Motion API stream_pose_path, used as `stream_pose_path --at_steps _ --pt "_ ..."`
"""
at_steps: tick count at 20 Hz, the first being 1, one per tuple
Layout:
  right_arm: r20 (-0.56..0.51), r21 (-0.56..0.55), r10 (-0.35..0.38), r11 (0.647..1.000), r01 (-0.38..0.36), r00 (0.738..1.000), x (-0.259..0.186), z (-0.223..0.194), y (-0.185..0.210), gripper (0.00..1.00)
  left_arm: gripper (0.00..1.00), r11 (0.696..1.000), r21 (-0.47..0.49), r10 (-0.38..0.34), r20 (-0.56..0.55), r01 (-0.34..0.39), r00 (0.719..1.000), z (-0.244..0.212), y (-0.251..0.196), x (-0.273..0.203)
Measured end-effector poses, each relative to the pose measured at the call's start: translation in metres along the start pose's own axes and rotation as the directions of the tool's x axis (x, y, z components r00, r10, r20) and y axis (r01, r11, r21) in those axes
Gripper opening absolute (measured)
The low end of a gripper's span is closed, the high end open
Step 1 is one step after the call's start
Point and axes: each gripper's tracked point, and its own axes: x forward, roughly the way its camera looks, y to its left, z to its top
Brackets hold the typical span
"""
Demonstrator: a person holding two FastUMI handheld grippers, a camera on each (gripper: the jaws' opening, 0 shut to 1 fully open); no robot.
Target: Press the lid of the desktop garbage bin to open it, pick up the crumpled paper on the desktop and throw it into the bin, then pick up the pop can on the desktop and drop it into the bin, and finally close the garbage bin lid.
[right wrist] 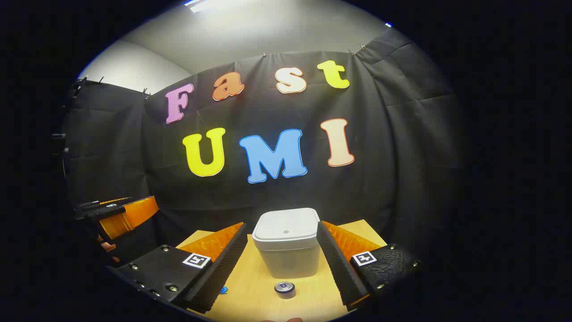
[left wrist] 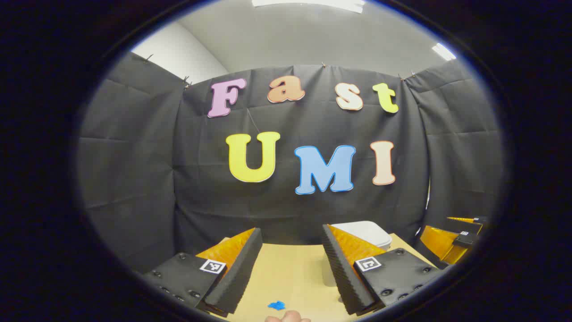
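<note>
Both tongs were held released above the desk (right wrist: 254, 295), the left tongs (left wrist: 290, 264) over bare wood and the right tongs (right wrist: 281, 264) aimed at the white garbage bin (right wrist: 287, 243), whose lid (right wrist: 286, 228) was seen closed. A pop can (right wrist: 284, 287) stood just before the bin. A blue crumpled paper (left wrist: 276, 305) lay near the left tongs. The opening step was judged to be in hand; next, the lid would need to be pressed from above.
</note>
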Motion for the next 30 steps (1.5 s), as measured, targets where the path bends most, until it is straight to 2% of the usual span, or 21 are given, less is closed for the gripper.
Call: stream_pose_path --at_steps 4,7,10,15,19,30 --pt "-0.019 -0.010 0.010 1.000 -0.011 1.000 0.006 -0.007 0.004 1.00 0.96 0.998 -0.028 -0.056 -0.020 0.055 0.998 -0.006 -0.020 0.005" --pt "-0.017 -0.014 0.019 1.000 -0.019 1.000 0.012 -0.008 0.005 1.00 0.96 0.999 -0.044 -0.032 -0.036 0.030 0.999 -0.012 -0.012 0.013" --pt "-0.015 -0.024 0.021 0.999 -0.021 1.000 0.018 -0.007 0.005 1.00 0.96 0.997 -0.063 -0.039 -0.058 0.035 0.998 -0.016 -0.010 0.025" --pt "-0.007 -0.021 0.001 1.000 -0.001 1.000 0.026 -0.007 -0.004 1.00 0.96 0.999 -0.052 0.007 -0.058 -0.010 0.998 -0.012 0.007 0.038" --pt "-0.028 -0.020 0.015 1.000 -0.016 0.999 0.032 -0.014 0.000 1.00 0.96 0.998 -0.052 0.023 -0.078 -0.027 0.997 -0.018 0.014 0.043" --pt "-0.056 -0.022 0.023 0.999 -0.024 0.998 0.046 -0.023 0.001 1.00 0.94 0.999 -0.046 0.004 -0.101 -0.008 0.995 -0.027 0.012 0.048"
